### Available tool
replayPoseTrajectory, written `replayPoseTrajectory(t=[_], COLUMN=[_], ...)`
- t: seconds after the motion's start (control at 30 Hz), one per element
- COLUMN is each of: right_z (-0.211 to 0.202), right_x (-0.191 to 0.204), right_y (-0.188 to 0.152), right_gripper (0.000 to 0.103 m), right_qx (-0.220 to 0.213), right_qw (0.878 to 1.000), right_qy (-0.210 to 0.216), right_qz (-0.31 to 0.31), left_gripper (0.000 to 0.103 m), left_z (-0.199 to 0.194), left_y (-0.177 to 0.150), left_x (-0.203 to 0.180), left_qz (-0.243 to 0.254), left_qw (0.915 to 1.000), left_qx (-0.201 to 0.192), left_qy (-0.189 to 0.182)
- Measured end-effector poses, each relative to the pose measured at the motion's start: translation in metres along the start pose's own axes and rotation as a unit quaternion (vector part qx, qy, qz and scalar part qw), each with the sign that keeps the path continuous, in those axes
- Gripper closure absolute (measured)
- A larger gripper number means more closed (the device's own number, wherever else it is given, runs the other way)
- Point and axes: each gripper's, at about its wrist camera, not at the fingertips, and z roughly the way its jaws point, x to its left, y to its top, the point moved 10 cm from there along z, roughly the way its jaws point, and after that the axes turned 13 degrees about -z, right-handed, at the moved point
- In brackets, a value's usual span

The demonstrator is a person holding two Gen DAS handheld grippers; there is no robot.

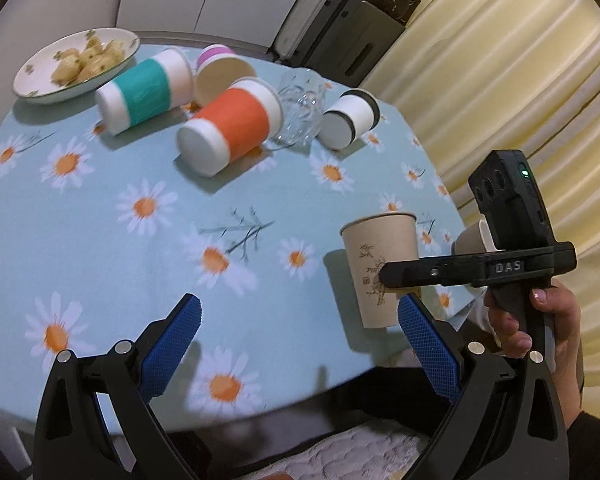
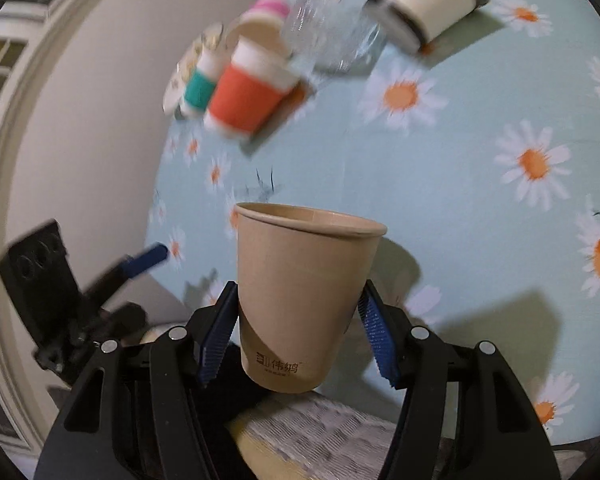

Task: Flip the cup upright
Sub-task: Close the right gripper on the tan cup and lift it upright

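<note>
A tan paper cup (image 2: 304, 296) with printed characters is held mouth-up between the blue pads of my right gripper (image 2: 300, 332), which is shut on its lower body, above the near edge of the table. In the left wrist view the same cup (image 1: 380, 268) shows at the right with the right gripper's black finger (image 1: 440, 270) across it. My left gripper (image 1: 300, 328) is open and empty, hovering over the daisy-print tablecloth (image 1: 140, 240) to the cup's left.
At the far side several cups lie on their sides: teal-banded (image 1: 144, 90), orange-banded (image 1: 230, 130), pink-banded (image 1: 220, 68), black-rimmed white (image 1: 350, 118). A clear glass (image 1: 302, 108) lies among them. A plate of food (image 1: 76, 64) is back left. Yellow curtains (image 1: 520, 80) hang right.
</note>
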Motion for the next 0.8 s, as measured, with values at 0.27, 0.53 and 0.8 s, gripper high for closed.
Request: replayPoseTrajectory(t=[0.27,0.53,0.8], right_z=[0.018,0.018,0.001], right_x=[0.004,0.005,0.003], right_y=[-0.01,-0.008,-0.007], right_gripper=[0.042,0.031,0.03], right_qx=[0.029,0.026,0.01], right_qw=[1.0,1.0,1.0], right_qy=[0.0,0.009,0.02], right_qz=[-0.003,0.011,0.019], left_gripper=[0.007,0.007,0.007], left_z=[-0.002,0.007,0.009], left_y=[-0.015,-0.017,-0.018], left_x=[0.003,0.005,-0.001], left_qz=[-0.005,-0.009,-0.003], left_qw=[0.9999,0.9998,0.9997], left_qx=[0.006,0.011,0.012], left_qy=[0.007,0.015,0.022])
